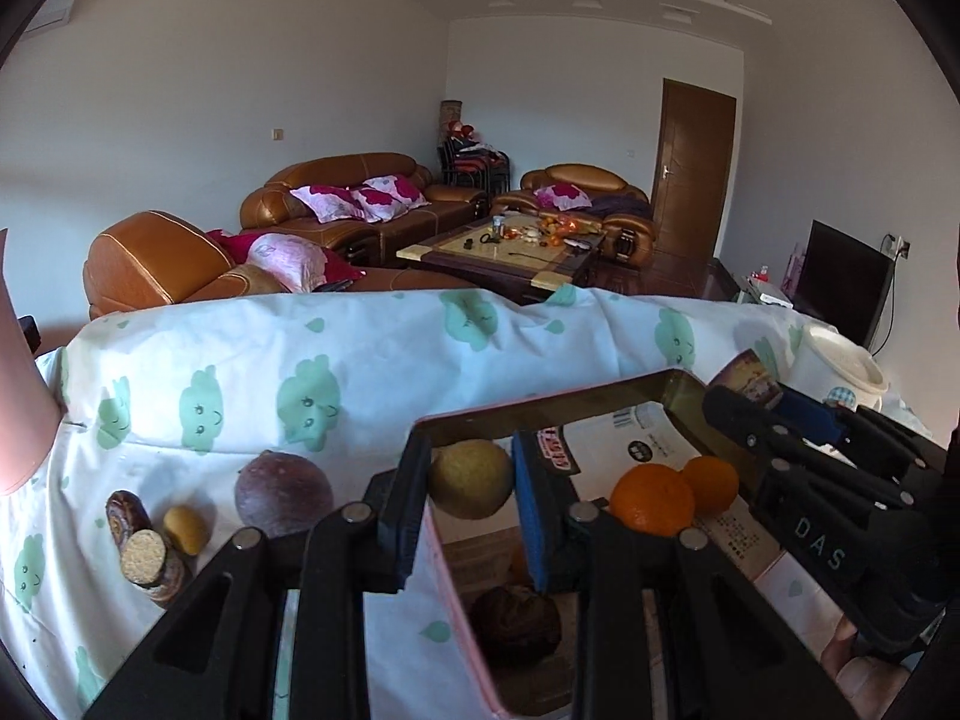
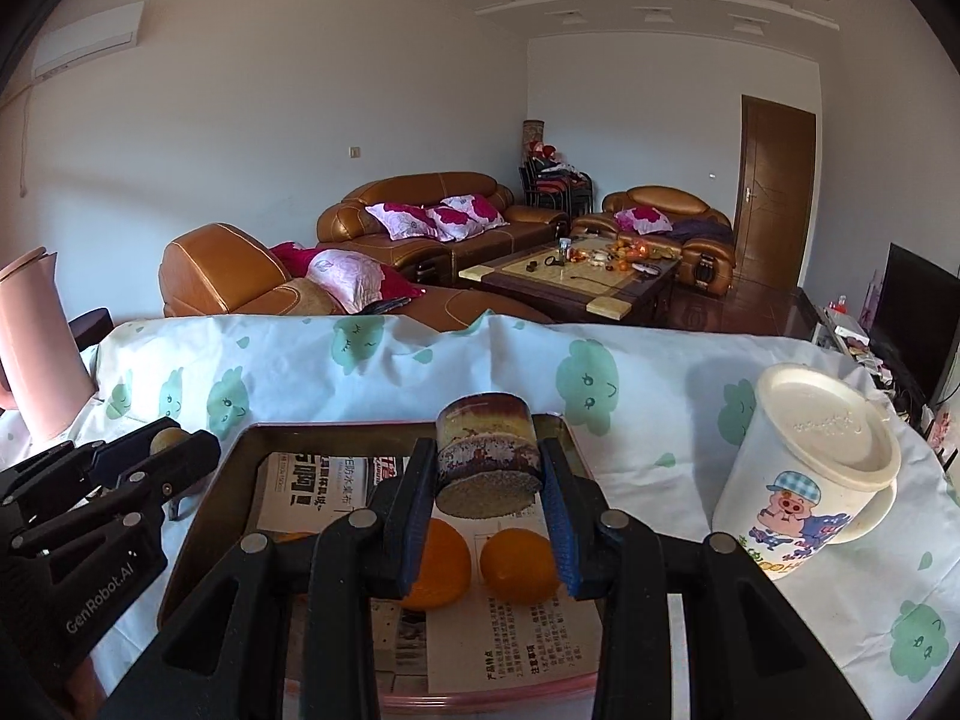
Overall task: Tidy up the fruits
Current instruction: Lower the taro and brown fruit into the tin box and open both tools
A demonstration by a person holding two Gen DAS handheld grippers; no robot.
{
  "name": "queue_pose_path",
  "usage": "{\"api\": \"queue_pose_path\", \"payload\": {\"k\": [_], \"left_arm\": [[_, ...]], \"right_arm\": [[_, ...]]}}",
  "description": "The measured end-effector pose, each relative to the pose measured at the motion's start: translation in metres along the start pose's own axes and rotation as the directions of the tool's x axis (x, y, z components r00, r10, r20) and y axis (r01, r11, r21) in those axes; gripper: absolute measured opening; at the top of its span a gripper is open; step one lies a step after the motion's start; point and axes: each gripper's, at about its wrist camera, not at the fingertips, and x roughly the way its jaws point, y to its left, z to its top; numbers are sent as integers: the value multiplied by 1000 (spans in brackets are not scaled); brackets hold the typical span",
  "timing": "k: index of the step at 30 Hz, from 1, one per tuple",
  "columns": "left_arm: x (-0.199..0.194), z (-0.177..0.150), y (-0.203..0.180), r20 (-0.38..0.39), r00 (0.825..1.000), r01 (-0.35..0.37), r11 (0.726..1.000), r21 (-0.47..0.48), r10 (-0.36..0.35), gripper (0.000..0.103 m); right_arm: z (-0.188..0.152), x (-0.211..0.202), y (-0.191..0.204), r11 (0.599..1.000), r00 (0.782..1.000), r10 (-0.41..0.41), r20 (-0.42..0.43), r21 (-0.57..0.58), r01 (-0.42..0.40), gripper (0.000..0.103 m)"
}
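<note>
My left gripper is shut on a yellow-green pear and holds it above the left edge of the pink-rimmed tray. My right gripper is shut on a brown cylindrical piece with a pale cut end, above the tray. Two oranges lie on the newspaper in the tray, also in the left wrist view. A dark round fruit lies in the tray near me. A purple passion fruit, a small yellow fruit and brown cylinders lie on the cloth to the left.
A white lidded cup with a pig cartoon stands right of the tray. A pink jug stands at the far left. The cloud-print tablecloth covers the table; sofas and a coffee table lie beyond its far edge.
</note>
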Motion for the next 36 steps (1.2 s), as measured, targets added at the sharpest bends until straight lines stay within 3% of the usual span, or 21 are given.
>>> {"api": "queue_pose_path", "payload": {"k": [6,12,19,25,28,29,30,32,36], "left_arm": [[21,-7,-27,-85,996,32,995,94,-24,30],[32,-9,-25,-144,989,50,996,75,-39,30],[35,-9,-25,-158,987,32,997,72,-20,33],[31,-10,-23,-123,992,-32,997,68,40,53],[21,-10,-20,-86,996,-26,998,59,31,61],[18,-10,-20,-72,997,-21,998,58,25,72],[14,-10,-20,-64,998,-19,998,63,23,100],[3,-11,-21,-11,1000,-26,996,84,27,103],[-14,-12,-30,74,996,-59,986,155,48,103]], "right_arm": [[-6,19,-16,998,995,57,-84,34,-55,36],[-13,33,-12,995,983,100,-152,27,-97,37],[-14,32,-7,994,982,108,-152,0,-109,37],[-13,36,-15,986,974,160,-162,65,-152,37],[-11,34,-20,979,970,193,-151,91,-181,37],[-11,33,-22,974,967,212,-143,109,-198,38],[-9,32,-26,966,962,239,-131,135,-222,40],[-7,27,-31,936,943,320,-95,188,-298,69],[-3,13,-25,928,939,342,-26,169,-333,75]]}}
